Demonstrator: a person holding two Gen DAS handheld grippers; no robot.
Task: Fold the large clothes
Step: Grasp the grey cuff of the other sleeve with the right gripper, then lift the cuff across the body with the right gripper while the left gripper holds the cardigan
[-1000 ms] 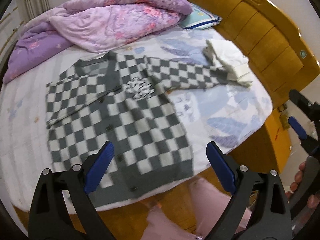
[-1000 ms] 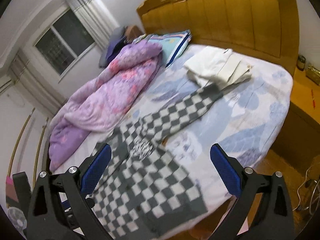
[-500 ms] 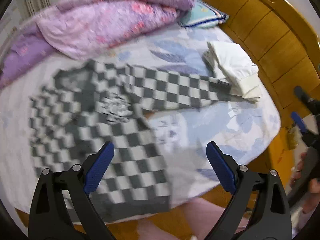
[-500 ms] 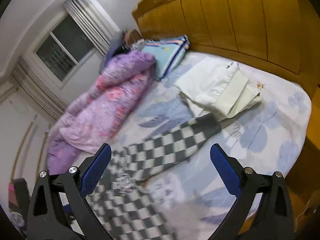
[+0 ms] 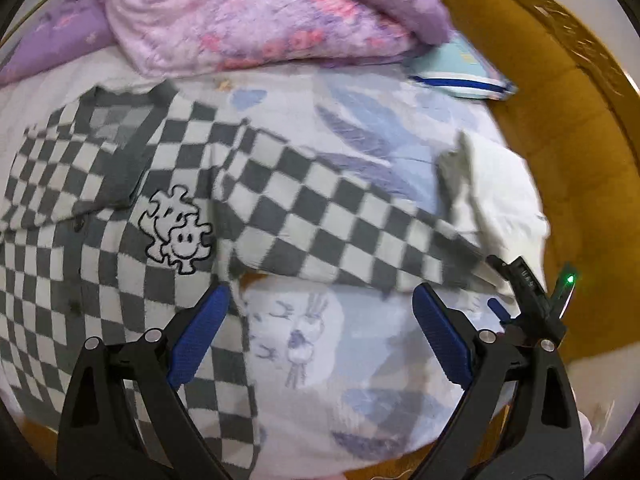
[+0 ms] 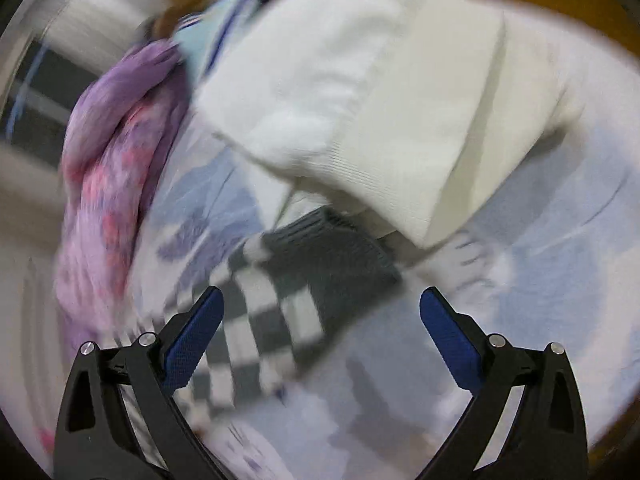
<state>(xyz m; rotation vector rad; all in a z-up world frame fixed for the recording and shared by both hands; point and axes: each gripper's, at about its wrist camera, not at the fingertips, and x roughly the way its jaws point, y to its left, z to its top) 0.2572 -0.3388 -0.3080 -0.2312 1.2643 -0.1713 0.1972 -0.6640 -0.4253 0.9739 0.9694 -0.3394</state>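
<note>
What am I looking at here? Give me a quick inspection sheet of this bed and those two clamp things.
Surface: bed sheet, pale with blue leaf and rabbit prints.
Job's things: checkered cardigan spread flat; its sleeve stretches toward the folded white garment, cuff at its edge.
Clutter: purple quilt heaped at the far side; striped pillow beside it.
Grippers: left gripper open, above the sheet near the sleeve; right gripper open, over the cuff, holding nothing.
Cables: nothing seen.
Surroundings: wooden headboard; the right wrist view is blurred.
</note>
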